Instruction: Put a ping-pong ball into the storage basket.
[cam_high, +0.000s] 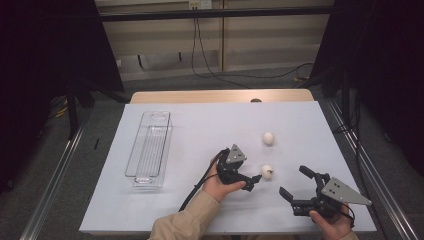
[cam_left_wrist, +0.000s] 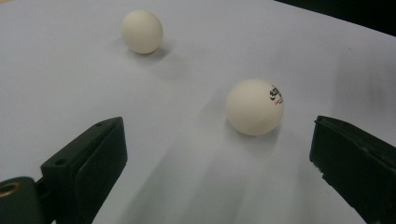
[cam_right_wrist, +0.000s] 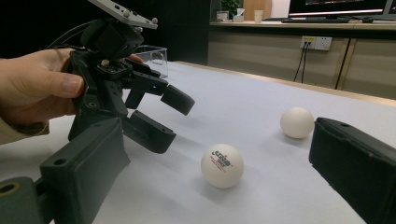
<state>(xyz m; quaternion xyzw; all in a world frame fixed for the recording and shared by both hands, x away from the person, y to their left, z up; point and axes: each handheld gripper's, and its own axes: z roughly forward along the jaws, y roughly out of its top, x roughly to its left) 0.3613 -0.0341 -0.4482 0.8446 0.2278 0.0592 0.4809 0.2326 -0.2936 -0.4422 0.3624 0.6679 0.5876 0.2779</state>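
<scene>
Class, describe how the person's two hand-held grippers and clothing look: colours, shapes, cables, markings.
Both the left gripper and right gripper are black, with blocky jaws. Each carries a grey three-cornered plate with small holes. A black cable trails from the left one. The left forearm wears a tan sleeve.

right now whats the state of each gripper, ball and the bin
left gripper: open, jaws near the printed ball
right gripper: open, holding nothing
white printed ping-pong ball: free on the table
plain white ball: free, farther off
clear plastic rectangular bin: upright, looks empty
</scene>
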